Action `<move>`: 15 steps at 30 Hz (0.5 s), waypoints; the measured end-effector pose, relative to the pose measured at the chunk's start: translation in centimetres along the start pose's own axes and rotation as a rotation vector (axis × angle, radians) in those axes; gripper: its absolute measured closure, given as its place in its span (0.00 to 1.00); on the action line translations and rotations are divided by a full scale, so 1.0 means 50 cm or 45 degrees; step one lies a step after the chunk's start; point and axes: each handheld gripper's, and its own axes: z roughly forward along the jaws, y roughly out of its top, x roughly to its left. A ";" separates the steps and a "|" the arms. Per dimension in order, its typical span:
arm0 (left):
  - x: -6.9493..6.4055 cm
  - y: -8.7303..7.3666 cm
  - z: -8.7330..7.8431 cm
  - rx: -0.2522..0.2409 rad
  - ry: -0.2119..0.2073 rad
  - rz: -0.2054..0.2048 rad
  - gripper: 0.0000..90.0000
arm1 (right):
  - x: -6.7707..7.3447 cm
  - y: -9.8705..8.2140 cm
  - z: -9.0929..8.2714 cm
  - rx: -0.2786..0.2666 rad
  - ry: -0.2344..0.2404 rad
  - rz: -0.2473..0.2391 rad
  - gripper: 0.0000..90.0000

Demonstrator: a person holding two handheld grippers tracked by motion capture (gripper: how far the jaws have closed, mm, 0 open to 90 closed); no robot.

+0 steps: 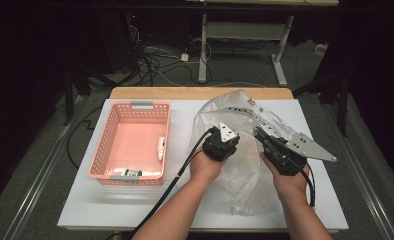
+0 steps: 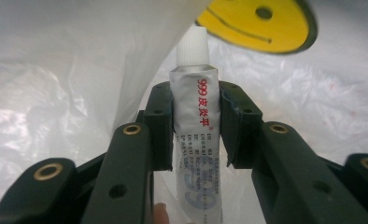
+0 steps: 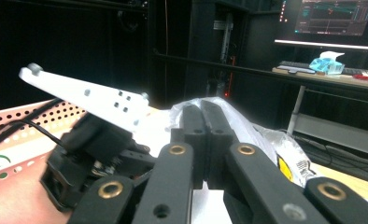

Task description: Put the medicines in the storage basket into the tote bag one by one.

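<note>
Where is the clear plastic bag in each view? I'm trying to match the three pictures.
High view: the plastic bag lies right of centre on the table, under both grippers.
Left gripper view: its film surrounds the left gripper, whose jaws clamp a silver tube.
Right gripper view: it bulges just behind the right gripper, at.
Shared landmark: the pink basket, also at.

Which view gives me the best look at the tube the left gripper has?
The left gripper view: the silver ointment tube stands upright, clamped in the left gripper, red print readable. From the high view the plastic bag hides it; the right gripper view faces elsewhere.
</note>
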 end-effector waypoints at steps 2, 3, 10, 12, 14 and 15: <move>-0.006 -0.009 0.015 0.030 -0.007 0.017 0.73 | 0.001 -0.002 0.002 0.008 0.000 0.006 1.00; -0.009 -0.012 0.021 0.042 -0.014 0.022 0.73 | 0.001 -0.004 0.002 0.013 -0.001 0.005 1.00; -0.015 -0.017 0.051 0.075 -0.034 0.019 0.73 | 0.001 -0.010 0.007 0.031 0.001 0.015 1.00; -0.015 -0.016 0.061 0.084 -0.041 0.007 0.73 | 0.001 -0.011 0.008 0.033 0.001 0.011 1.00; -0.015 -0.015 0.065 0.078 -0.054 -0.006 0.73 | 0.000 -0.012 0.008 0.035 -0.002 0.011 1.00; -0.015 -0.014 0.067 0.073 -0.066 -0.015 0.73 | -0.001 -0.012 0.009 0.035 -0.003 0.011 1.00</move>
